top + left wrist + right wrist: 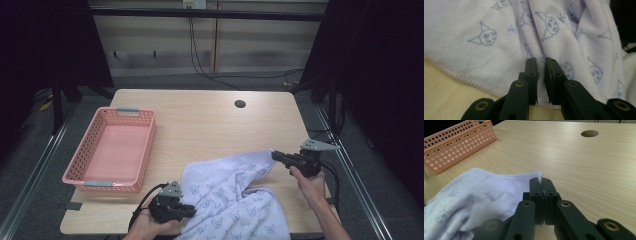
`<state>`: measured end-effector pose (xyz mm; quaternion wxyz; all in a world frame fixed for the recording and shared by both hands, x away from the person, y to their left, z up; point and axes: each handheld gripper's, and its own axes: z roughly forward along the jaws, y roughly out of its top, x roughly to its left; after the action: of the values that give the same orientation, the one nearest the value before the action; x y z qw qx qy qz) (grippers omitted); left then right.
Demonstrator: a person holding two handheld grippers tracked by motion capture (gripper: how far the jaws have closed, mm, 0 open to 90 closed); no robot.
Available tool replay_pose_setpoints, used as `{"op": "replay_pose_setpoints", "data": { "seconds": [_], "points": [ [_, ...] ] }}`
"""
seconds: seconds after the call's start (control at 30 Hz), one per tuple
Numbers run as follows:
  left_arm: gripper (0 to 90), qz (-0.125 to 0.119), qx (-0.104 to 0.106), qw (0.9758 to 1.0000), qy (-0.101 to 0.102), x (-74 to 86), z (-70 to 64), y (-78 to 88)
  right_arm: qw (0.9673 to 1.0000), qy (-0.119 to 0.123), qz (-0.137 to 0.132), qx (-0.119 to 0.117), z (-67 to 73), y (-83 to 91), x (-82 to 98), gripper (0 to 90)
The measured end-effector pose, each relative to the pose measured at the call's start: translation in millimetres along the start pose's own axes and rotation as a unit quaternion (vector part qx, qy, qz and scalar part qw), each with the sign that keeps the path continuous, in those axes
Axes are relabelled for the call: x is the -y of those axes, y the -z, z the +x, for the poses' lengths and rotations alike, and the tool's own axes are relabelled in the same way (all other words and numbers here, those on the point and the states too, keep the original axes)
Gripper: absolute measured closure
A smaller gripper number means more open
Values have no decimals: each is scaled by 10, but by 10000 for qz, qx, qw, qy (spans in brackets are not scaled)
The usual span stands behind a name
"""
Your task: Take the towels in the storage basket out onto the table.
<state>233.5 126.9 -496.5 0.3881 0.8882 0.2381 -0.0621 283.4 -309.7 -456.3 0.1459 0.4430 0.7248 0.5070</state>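
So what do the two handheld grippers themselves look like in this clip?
Both the left gripper and the right gripper are black, each topped by a grey three-cornered plate and trailing a black cable. Up close, the flat black jaws ride on linked arms with brass-coloured pivot rings. The forearms are bare, with no sleeves in sight.

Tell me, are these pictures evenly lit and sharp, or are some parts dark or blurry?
High view: the pale wooden table is brightly lit, the room's sides nearly black. Left gripper view: the lilac cat-print towel is soft and slightly blurred, the black fingers fairly crisp. Right gripper view: wood grain is sharp near the fingers, while the pink perforated plastic basket and the towel's near folds look soft.
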Motion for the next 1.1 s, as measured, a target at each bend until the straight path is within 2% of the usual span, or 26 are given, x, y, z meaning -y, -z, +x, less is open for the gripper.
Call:
{"op": "replay_pose_setpoints", "data": {
  "seconds": [0.07,0.1,0.13,0.2,0.27,0.3,0.33,0.37,0.4,0.43,0.47,0.5,0.53,0.57,0.6,0.67,0.73,0.77,0.83,0.9,0.97,1.03,1.1],
  "points": [
    [793,119,136,9998,27,33,-11,50,9999,-41,-20,92,-26,8,18,890],
    [762,104,193,9998,26,51,-19,73,9998,-79,33,166,-74,2,48,890],
    [740,81,137,9999,-3,27,-6,87,9998,-108,73,165,-92,-3,64,891],
    [675,-162,-23,9998,134,-48,68,118,9997,-74,168,165,-113,-24,91,890],
    [673,-443,-272,9983,279,-135,170,137,9996,-67,221,158,-104,-38,107,890],
    [675,-517,-362,9976,298,-179,222,132,9997,-48,222,127,-95,-41,109,890],
    [689,-517,-362,9976,298,-179,222,132,9997,-40,215,94,-87,-41,108,890],
    [696,-546,-676,9958,285,-258,331,109,9997,-29,233,71,-78,-39,107,890],
    [708,-684,-731,9939,458,-284,408,107,9997,-15,225,65,-72,-39,108,889],
    [734,-785,-692,9925,639,-304,487,106,9997,-16,231,53,-64,-39,112,889],
    [734,-785,-692,9925,639,-304,487,106,9997,-16,231,53,-64,-39,112,889],
    [739,-748,-1023,9898,658,-341,575,97,9997,29,263,-4,-50,-41,120,889],
    [740,-748,-1023,9898,658,-341,575,97,9997,29,263,-4,-50,-41,120,889],
    [737,-812,-1166,9865,809,-345,641,94,9996,36,291,-11,-43,-24,125,889],
    [737,-818,-1192,9853,906,-345,659,92,9996,86,279,14,-48,-16,126,889],
    [726,-770,-1324,9843,880,-343,680,71,9996,46,281,17,-63,25,136,889],
    [682,-767,-1452,9818,956,-341,704,54,9995,49,297,71,-84,78,157,889],
    [677,-804,-1390,9818,1016,-344,729,46,9995,36,291,97,-94,112,170,889],
    [637,-814,-1487,9802,1023,-372,754,27,9995,12,275,122,-121,169,191,889],
    [585,-809,-1489,9796,1078,-410,783,-5,9995,-8,256,166,-134,204,204,889],
    [578,-795,-1485,9796,1096,-427,789,-24,9995,-15,264,174,-138,210,208,889],
    [576,-745,-1514,9805,1010,-475,810,-96,9995,-24,261,150,-145,194,205,889],
    [577,-689,-1508,9806,1046,-481,835,-145,9995,-8,275,125,-142,172,199,889]
  ]
}}
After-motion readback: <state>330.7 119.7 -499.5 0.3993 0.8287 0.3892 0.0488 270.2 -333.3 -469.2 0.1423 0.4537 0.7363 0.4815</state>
